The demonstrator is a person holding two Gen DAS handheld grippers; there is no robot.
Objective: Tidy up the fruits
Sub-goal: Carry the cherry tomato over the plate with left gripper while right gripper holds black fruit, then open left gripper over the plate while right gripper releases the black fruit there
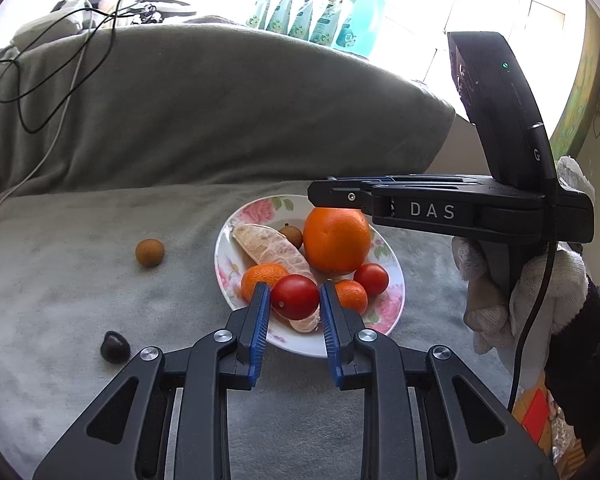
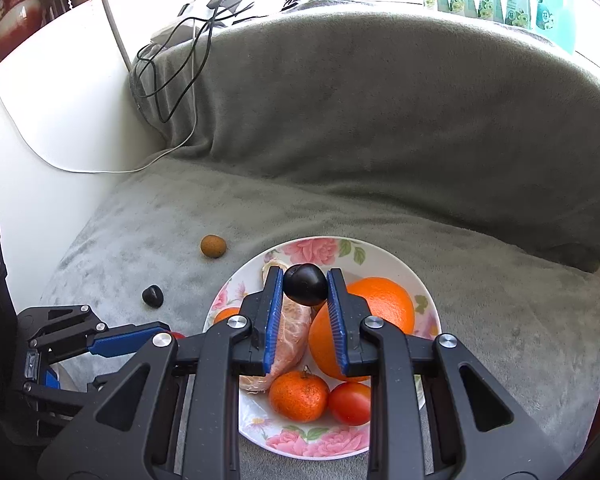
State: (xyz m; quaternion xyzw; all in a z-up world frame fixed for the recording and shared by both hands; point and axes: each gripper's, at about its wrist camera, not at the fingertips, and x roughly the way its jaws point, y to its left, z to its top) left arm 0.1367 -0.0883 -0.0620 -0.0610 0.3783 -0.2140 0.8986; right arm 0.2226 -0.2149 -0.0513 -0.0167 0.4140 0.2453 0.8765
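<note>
Cherry tomato [image 1: 295, 297], long axis crosswise between the pads, is pinched by the left gripper [image 1: 294, 300] over the floral plate [image 1: 392, 280]; the right gripper [image 2: 305, 285] pinches a dark plum [image 2: 305, 284] above it.

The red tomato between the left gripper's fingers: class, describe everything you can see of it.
The red tomato is small, round to slightly oval, with smooth glossy skin catching a bright highlight and a tiny pale spot on its lower left. It looks whole and unbruised. The left gripper is shut on it, the blue ribbed pads pressing its two sides, above the near edge of the floral plate. Behind it show a small mandarin and a peeled citrus segment; whether it touches them cannot be told.
</note>
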